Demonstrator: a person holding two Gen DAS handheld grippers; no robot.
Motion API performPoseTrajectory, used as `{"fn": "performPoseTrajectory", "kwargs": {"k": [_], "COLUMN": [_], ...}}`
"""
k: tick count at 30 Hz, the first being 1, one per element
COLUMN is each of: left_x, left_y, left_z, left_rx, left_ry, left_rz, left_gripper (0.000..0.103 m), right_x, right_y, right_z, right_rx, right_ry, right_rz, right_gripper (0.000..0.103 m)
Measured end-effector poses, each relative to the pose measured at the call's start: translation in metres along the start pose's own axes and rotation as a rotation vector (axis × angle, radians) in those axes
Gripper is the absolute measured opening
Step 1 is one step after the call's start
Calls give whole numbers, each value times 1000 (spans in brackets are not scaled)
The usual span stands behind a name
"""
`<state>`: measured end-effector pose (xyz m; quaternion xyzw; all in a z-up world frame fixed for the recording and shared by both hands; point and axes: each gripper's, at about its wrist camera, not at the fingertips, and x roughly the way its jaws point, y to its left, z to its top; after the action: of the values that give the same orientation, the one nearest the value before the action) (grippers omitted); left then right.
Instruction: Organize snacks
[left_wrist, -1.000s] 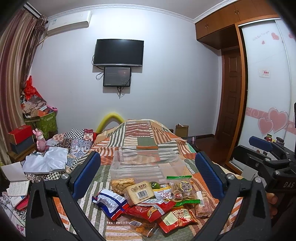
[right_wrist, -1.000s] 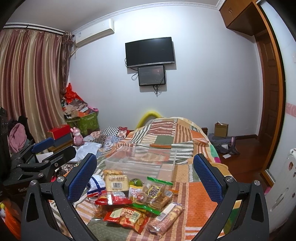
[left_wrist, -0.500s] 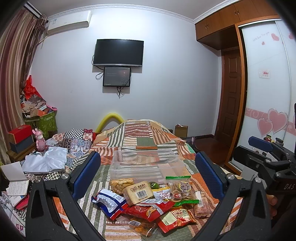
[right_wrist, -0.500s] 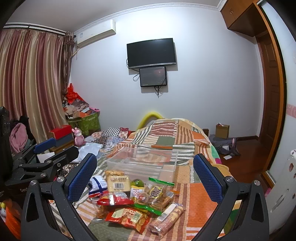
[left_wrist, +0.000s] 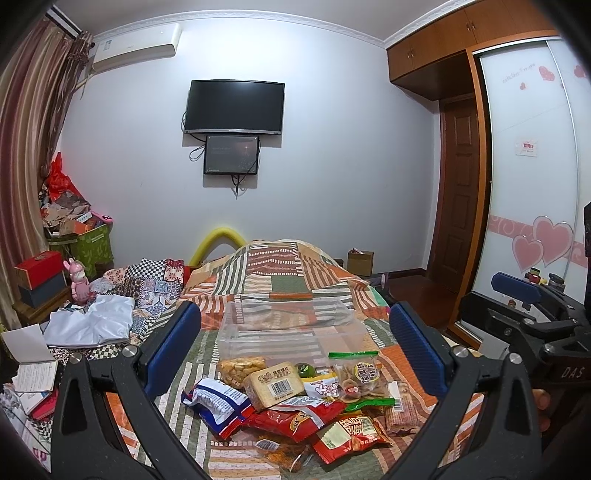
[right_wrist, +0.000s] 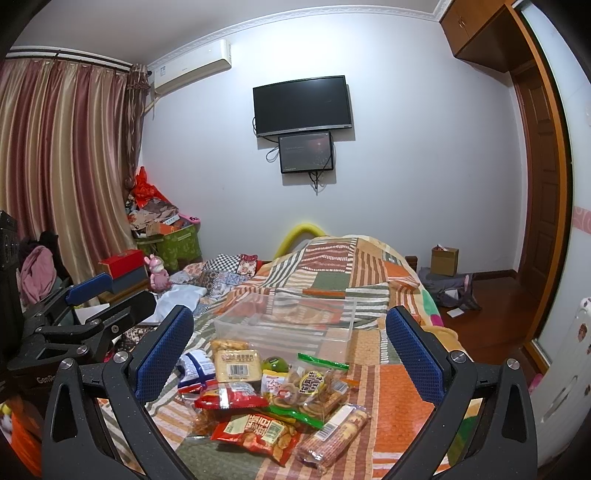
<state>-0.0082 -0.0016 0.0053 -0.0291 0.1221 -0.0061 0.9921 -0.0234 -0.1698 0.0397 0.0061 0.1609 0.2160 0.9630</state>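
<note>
A pile of snack packets lies on the patchwork bed; it also shows in the right wrist view. It holds a tan cake pack, red bags, a blue-white bag, a green-zip cookie bag and a biscuit sleeve. A clear plastic bin stands empty just behind the pile, also in the right wrist view. My left gripper is open above the pile. My right gripper is open above it too.
The quilt-covered bed fills the foreground. White clothes and papers lie at its left. Boxes and a pink toy stand by the curtain. A wooden door and wardrobe are on the right. A TV hangs on the wall.
The right wrist view has shifted slightly, the scene sliding a little rightward. The left view is nearly unchanged. Both grippers stay open.
</note>
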Motion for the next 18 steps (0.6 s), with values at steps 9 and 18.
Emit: {"fn": "performPoseTrajectory", "kwargs": {"k": [9, 18], "left_x": [3, 18], "left_y": [0, 6], "left_z": [0, -6], "left_rx": [-2, -6], "left_ry": [7, 33], "left_rz": [-1, -2], "left_gripper": [103, 103], "right_x": [2, 17], "right_y": [0, -7], "right_z": [0, -3], "right_rx": [1, 9], "right_ry": [7, 37], "right_rz": [1, -3], "right_gripper": [103, 103]}}
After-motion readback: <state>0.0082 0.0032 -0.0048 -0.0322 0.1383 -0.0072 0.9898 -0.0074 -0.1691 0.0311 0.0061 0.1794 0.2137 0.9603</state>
